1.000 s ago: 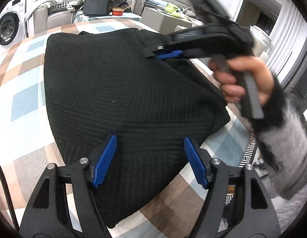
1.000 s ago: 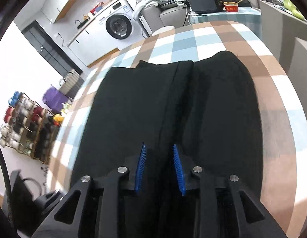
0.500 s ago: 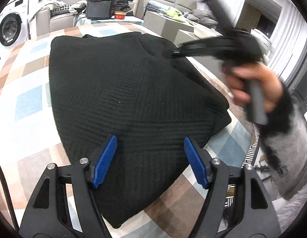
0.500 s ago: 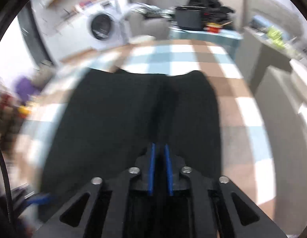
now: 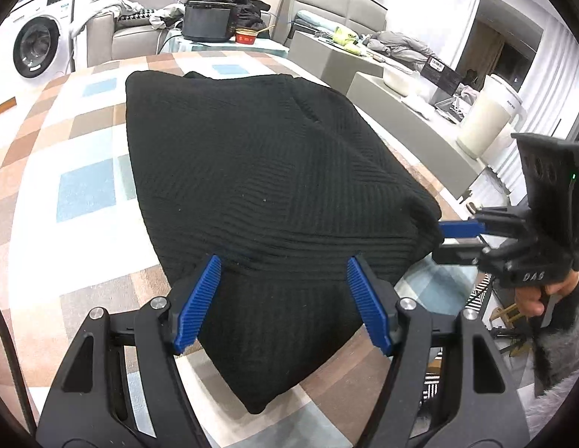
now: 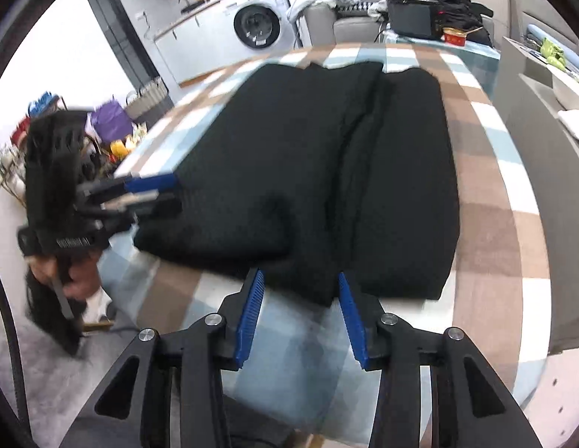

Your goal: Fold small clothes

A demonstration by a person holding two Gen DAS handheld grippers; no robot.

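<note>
Black knit garment (image 5: 259, 171) lying folded on the checked tablecloth (image 5: 65, 186), one panel lapped over along its length, near corner reaching toward the table edge. Left gripper (image 5: 282, 295) poised over that near corner, jaws spread wide, blue pads (image 5: 198, 300) clear of the cloth — nothing clamped. Right gripper (image 6: 299, 313) at the garment's near hem, jaws opening, hem edge just between the tips but not pinched. Washing machine (image 6: 257, 24) and sofa (image 5: 114, 33) beyond the table.
</note>
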